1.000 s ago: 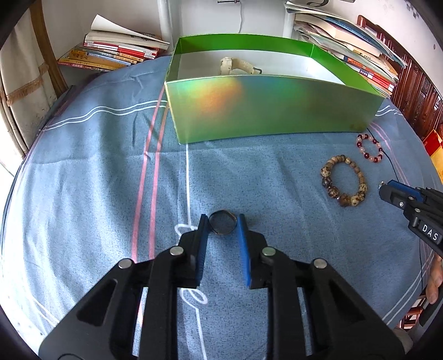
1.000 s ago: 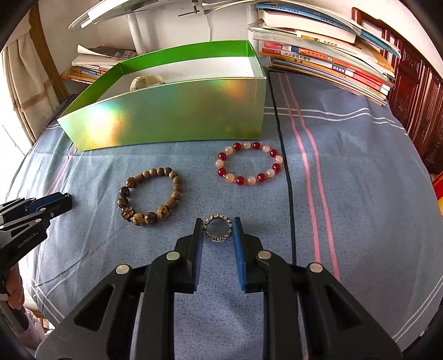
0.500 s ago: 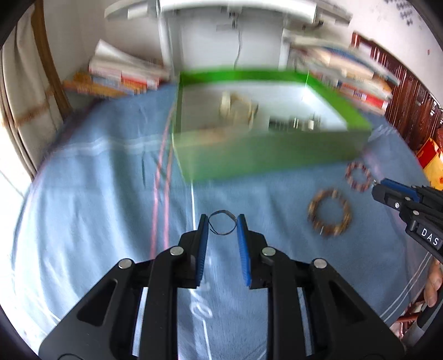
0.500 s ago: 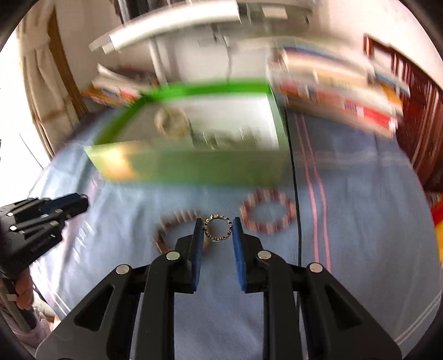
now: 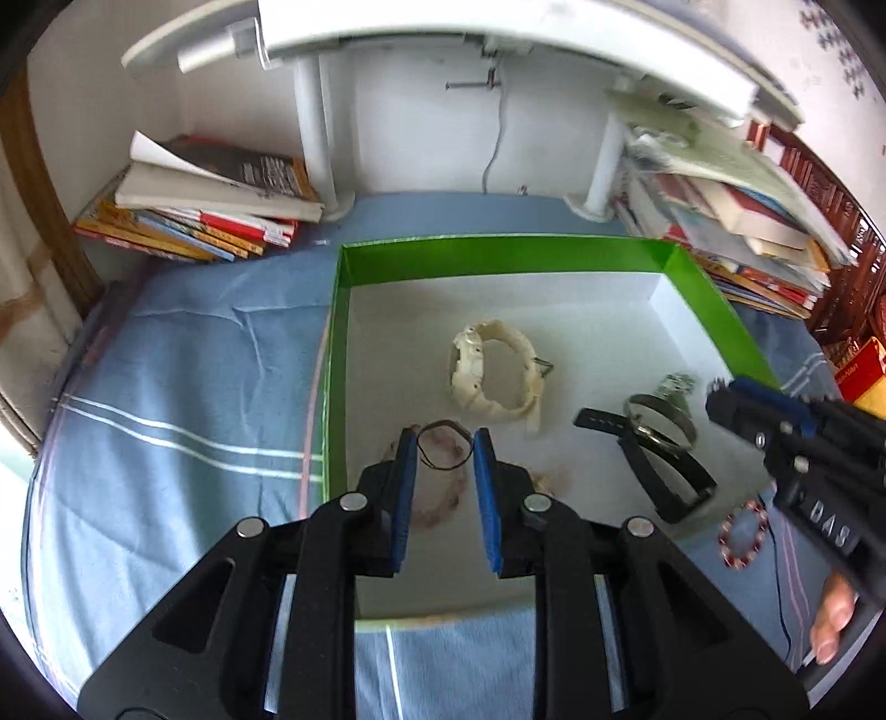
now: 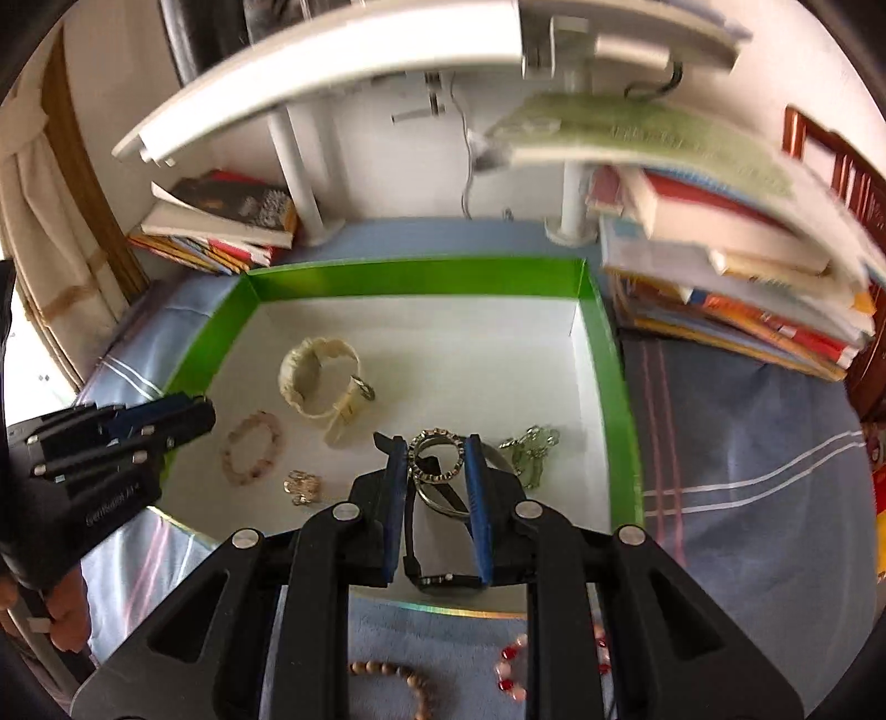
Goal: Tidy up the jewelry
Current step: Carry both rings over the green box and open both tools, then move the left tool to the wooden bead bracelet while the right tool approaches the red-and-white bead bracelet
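Observation:
Both grippers hover over the open green box (image 5: 501, 260) (image 6: 415, 277). My left gripper (image 5: 444, 448) is shut on a thin dark bangle (image 5: 444, 447), above the box's left part. My right gripper (image 6: 434, 459) is shut on a studded metal ring bracelet (image 6: 436, 457), above the box's right part. Inside the box lie a cream watch (image 5: 495, 371) (image 6: 321, 382), a black watch (image 5: 659, 454), a pink bead bracelet (image 6: 252, 448), gold earrings (image 6: 302, 487) and a silver chain piece (image 6: 529, 446). A red-and-white bead bracelet (image 5: 745, 534) (image 6: 512, 673) and a brown bead bracelet (image 6: 404, 681) lie on the blue cloth outside.
Book stacks stand behind the box at left (image 5: 205, 210) and right (image 5: 736, 221). A white shelf (image 5: 498, 27) on two posts overhangs the back. The blue striped cloth (image 5: 166, 399) covers the table around the box.
Both grippers have risen from the cloth with their bracelets and moved forward over the green box, so its inside now shows from above.

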Tool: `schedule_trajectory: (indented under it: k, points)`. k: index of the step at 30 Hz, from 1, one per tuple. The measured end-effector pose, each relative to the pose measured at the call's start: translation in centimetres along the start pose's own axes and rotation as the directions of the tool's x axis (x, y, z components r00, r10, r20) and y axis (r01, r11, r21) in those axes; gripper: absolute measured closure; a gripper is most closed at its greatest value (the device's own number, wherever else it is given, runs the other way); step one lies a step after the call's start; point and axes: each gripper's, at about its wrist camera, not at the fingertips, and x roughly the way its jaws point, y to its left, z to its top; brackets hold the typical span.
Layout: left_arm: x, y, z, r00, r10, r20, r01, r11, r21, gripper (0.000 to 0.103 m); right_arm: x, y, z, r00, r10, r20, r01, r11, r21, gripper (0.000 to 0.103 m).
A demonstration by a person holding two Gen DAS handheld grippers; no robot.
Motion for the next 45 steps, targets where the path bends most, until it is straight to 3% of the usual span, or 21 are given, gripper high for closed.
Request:
schedule_trajectory:
  k: [4, 9, 12, 15, 19, 22, 27, 36, 42, 45]
  points:
    - [1.6, 1.0, 0.9, 0.999, 0.035, -0.013, -0.035, 0.999, -0.03, 0.082, 1.0, 0.9, -0.2, 0.999, 0.034, -0.033, -0.035, 0.999, -0.011, 0.082]
    - [2.3, 1.6, 1.1, 0.999, 0.039, -0.021, -0.04, 0.998, -0.044, 0.08, 1.8, 2.0, -0.6, 0.999, 0.012, -0.049, -0.014, 0.999, -0.04, 0.079]
    - [1.4, 1.2, 0.7, 0.999, 0.027, -0.021, -0.028, 0.999, -0.035, 0.071, -0.2, 1.2, -0.7, 0.999, 0.034, -0.022, -0.034, 0.999, -0.013, 0.072]
    - [-0.9, 0.5, -0.1, 0.997, 0.066, 0.03, -0.066, 0.998, -0.001, 0.051, -3.1, -0.2, -1.2, 0.999, 0.044, 0.031, -0.045, 0.999, 0.012, 0.06]
    - [-4.1, -0.8, -2.8, 0.997, 0.051, 0.065, -0.053, 0.998, 0.029, 0.047, -7.0, -3.6, -4.2, 0.997, -0.021, 0.072, 0.016, 0.997, 0.074, 0.054]
    - [-5.6, -2.6, -6.2, 0.998, 0.012, 0.058, -0.016, 0.998, 0.067, 0.043, -6.7, -5.7, -7.0, 0.996, -0.088, 0.024, 0.085, 0.99, 0.113, 0.054]
    - [-4.9, -7.1, -10.8, 0.997, -0.077, -0.008, 0.077, 0.985, 0.153, 0.041, -4.4, -7.2, -10.7, 0.99, -0.118, -0.075, 0.128, 0.981, 0.143, 0.054]
    - [-1.6, -9.0, -12.6, 0.997, 0.012, -0.072, 0.002, 0.981, 0.196, 0.041, -3.0, -4.6, -11.6, 0.972, -0.227, -0.055, 0.229, 0.973, 0.034, 0.054]
    - [-1.1, -6.6, -12.9, 0.996, 0.036, -0.08, -0.024, 0.99, 0.14, 0.037, -2.9, -2.3, -13.0, 0.984, -0.153, -0.095, 0.149, 0.988, -0.04, 0.054]
    - [-1.4, -5.0, -13.2, 0.995, 0.066, -0.074, -0.057, 0.992, 0.113, 0.037, -3.7, -0.4, -14.7, 0.99, -0.081, -0.119, 0.072, 0.994, -0.083, 0.048]
